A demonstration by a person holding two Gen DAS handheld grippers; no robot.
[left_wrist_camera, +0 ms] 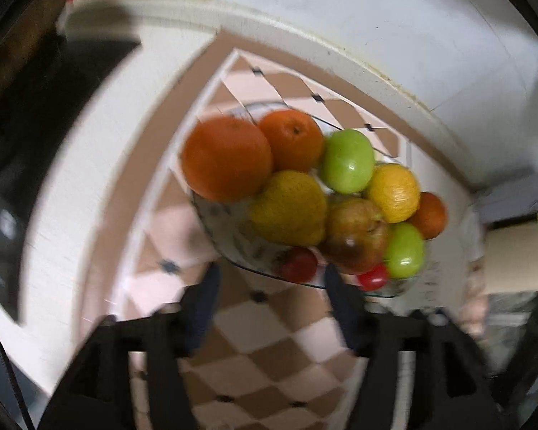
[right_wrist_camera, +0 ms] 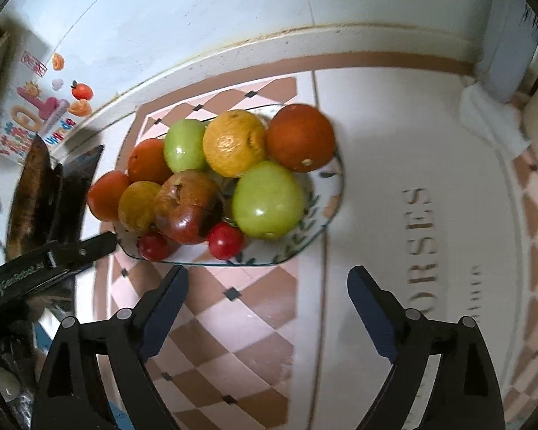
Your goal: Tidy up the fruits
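In the left wrist view, the left gripper (left_wrist_camera: 270,272) points steeply down with its jaws apart and nothing between them; the plate (left_wrist_camera: 226,222) heaped with fruit lies just ahead of the fingertips, its near rim almost level with them, so the coming move turns on a short reach forward. The picture is smeared, yet a big orange (left_wrist_camera: 226,157), a yellow pear-like fruit (left_wrist_camera: 290,208) and a bruised apple (left_wrist_camera: 357,234) can be told apart, with two small red fruits (left_wrist_camera: 299,264) nearest the jaws. In the right wrist view, the right gripper (right_wrist_camera: 267,272) hangs with jaws spread wide and empty, the plate's rim (right_wrist_camera: 326,211) ahead and slightly left of the gap between them. This sharper view shows what the other does not: the left gripper's finger (right_wrist_camera: 89,247) reaching the plate's left edge, a large green apple (right_wrist_camera: 267,200) directly ahead, and the plate resting on the table's checked inlay near the back wall. The left jaws look nearer the plate.
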